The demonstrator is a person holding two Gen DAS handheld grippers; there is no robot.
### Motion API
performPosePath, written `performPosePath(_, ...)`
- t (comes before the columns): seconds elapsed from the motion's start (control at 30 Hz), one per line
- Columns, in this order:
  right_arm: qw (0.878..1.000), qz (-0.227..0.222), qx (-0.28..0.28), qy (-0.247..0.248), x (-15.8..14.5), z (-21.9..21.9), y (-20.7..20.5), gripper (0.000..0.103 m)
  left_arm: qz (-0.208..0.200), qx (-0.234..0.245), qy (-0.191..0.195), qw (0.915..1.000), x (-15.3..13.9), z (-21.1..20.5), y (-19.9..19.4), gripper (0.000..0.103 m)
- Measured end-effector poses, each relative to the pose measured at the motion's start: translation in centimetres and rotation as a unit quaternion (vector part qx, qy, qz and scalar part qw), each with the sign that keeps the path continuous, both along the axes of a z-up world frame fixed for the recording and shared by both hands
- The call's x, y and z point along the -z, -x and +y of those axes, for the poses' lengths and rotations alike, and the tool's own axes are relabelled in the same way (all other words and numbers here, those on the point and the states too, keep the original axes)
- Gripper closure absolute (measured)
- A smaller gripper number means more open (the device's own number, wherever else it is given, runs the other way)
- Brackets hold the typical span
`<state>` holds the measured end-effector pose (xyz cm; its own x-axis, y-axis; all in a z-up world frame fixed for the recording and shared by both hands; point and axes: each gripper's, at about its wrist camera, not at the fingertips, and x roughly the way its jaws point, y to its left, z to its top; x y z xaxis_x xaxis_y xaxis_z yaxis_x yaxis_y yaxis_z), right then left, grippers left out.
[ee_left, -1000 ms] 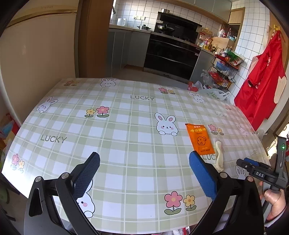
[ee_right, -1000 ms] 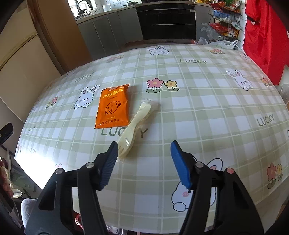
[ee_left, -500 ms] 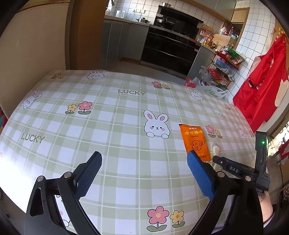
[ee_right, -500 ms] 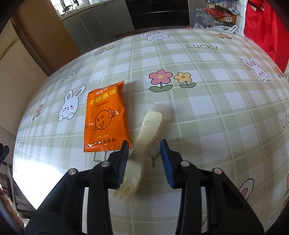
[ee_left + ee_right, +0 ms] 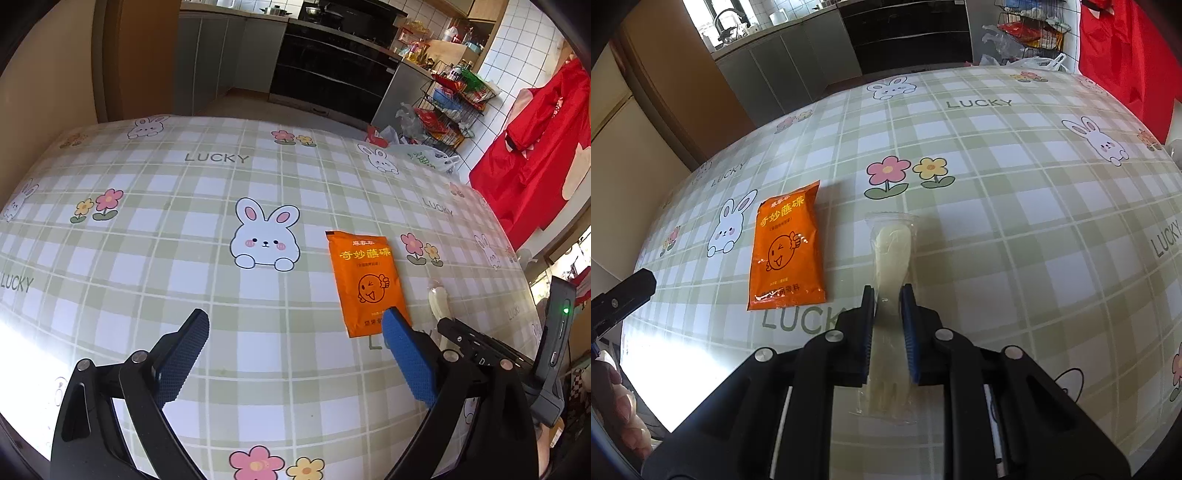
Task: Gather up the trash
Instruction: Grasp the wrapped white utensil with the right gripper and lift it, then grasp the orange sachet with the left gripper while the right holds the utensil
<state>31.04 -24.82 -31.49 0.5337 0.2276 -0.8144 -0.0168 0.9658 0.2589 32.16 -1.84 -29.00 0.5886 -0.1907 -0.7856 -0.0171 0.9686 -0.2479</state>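
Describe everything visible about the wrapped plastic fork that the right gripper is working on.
The wrapped fork is a pale cream plastic utensil sealed in a clear, crinkled sleeve. It lies flat on the checked tablecloth, lengthwise toward the camera, its rounded handle end far and its tines near. The right gripper straddles its middle with the blue pads close against the wrapper on both sides. The orange sauce packet lies just to its left, not touching. In the left wrist view only its far end shows.
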Motion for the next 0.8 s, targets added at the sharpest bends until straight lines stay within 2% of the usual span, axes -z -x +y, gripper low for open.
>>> performPosePath(0.23, 0.999, -0.026, 0.023, -0.010, -1.0, -3.5, 1.4, 0.085, 0.008, 0.027, -0.036, 0.9989, 1.3, -5.0, -2.4, 0.010)
performPosePath(0.4, 0.998, -0.033, 0.039, -0.026, -0.8, -5.5, 2.5, 0.085, 0.033, 0.028, -0.052, 0.9977, 3.2, -8.2, -5.2, 0.010)
performPosePath(0.5, 0.998, -0.029, 0.043, -0.038, -0.5, -6.2, 2.6, 0.085, 0.044, 0.023, -0.061, 0.9969, 4.1, -9.3, -6.8, 0.010)
performPosePath(0.63, 0.998, -0.032, 0.039, -0.042, -0.6, -6.4, 2.8, 0.085, 0.055, 0.014, -0.101, 0.9933, 5.2, -10.4, -8.3, 0.009)
performPosePath(0.8, 0.998, -0.033, 0.037, -0.050, -0.6, -6.5, 3.0, 0.085, 0.073, 0.026, -0.124, 0.9893, 6.0, -11.4, -9.7, 0.008)
